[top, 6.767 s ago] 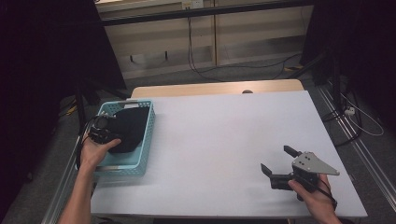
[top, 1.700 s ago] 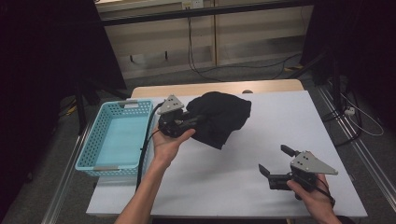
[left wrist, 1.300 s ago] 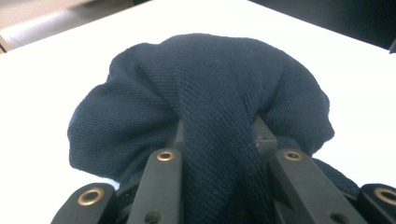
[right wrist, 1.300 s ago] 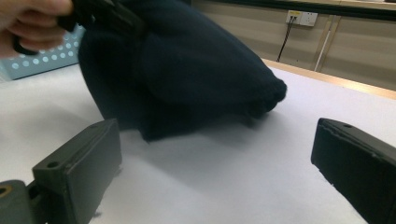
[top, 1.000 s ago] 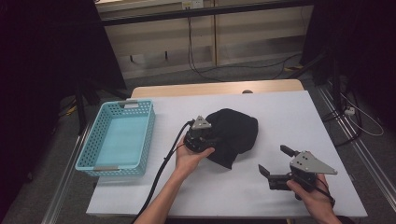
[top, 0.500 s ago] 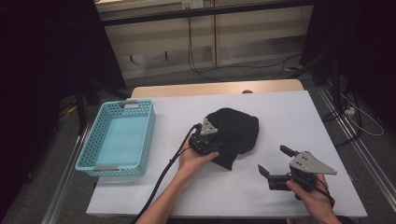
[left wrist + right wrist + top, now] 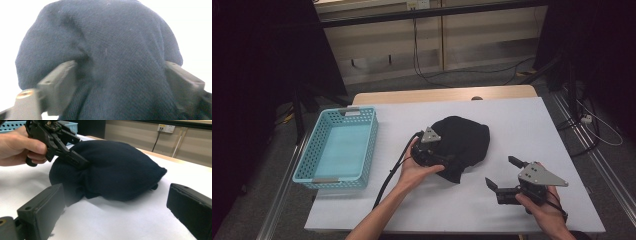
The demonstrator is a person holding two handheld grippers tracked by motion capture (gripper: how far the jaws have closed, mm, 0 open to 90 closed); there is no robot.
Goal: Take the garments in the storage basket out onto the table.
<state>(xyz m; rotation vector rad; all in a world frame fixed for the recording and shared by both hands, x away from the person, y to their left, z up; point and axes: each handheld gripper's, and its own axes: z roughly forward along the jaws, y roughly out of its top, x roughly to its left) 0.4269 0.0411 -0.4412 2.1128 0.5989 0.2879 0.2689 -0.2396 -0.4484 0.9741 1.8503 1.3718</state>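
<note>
We see a white table (image 7: 512, 120) with a light blue plastic basket (image 7: 312, 152) at its left, open side up. Near the middle lies a black knitted garment (image 7: 464, 140), bunched into a mound. Our left gripper (image 7: 444, 161) sits at the garment's left near edge, touching the cloth, its cable trailing towards the near edge. Our right gripper (image 7: 503, 173) rests at the near right, well apart from the garment, jaws spread and pointing left. A wooden strip (image 7: 492, 93) runs along the table's far edge.
</note>
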